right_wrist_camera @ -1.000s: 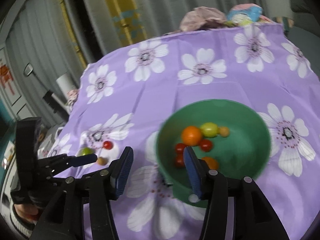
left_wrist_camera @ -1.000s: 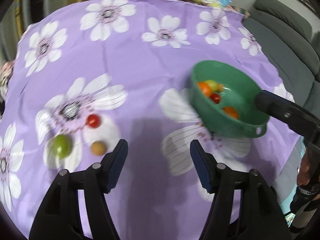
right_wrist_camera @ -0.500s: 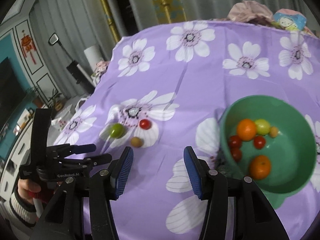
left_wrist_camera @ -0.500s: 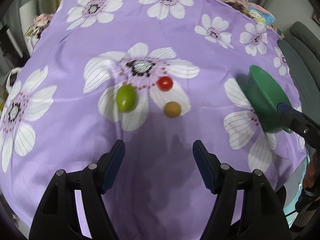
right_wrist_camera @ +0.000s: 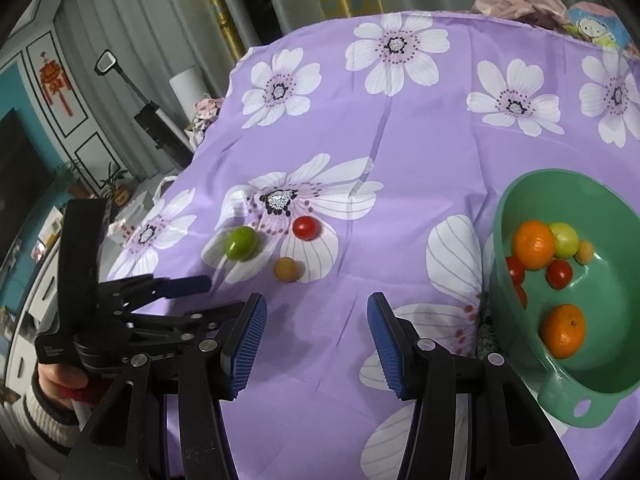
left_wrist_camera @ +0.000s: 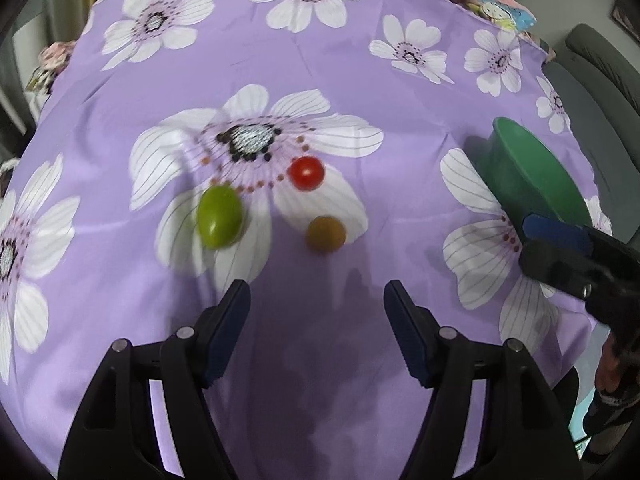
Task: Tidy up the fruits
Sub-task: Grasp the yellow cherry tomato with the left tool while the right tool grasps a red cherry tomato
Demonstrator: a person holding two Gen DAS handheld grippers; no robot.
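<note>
Three loose fruits: green fruit (left_wrist_camera: 220, 216), red tomato (left_wrist_camera: 306, 173) and a small brownish fruit (left_wrist_camera: 325, 234), close together on a white flower of the purple cloth (left_wrist_camera: 360, 60) over the counter.
Bowl: green bowl (right_wrist_camera: 624, 292) well to the right of them, on the cloth, holding two oranges (right_wrist_camera: 534, 245), a yellow-green fruit (right_wrist_camera: 564, 239), red tomatoes (right_wrist_camera: 559, 274) and a small pale fruit, perhaps a longan.
Left claw (left_wrist_camera: 316, 330): jaws wide apart, having just been opening and then easing in slightly; nothing between them; it hangs above bare cloth just short of the three fruits.
Right claw (right_wrist_camera: 316, 346): jaws apart, empty, over bare cloth between the loose fruits and the bowl.
Person: a hand (right_wrist_camera: 60, 380) in a knit sleeve grips the left claw's handle.
</note>
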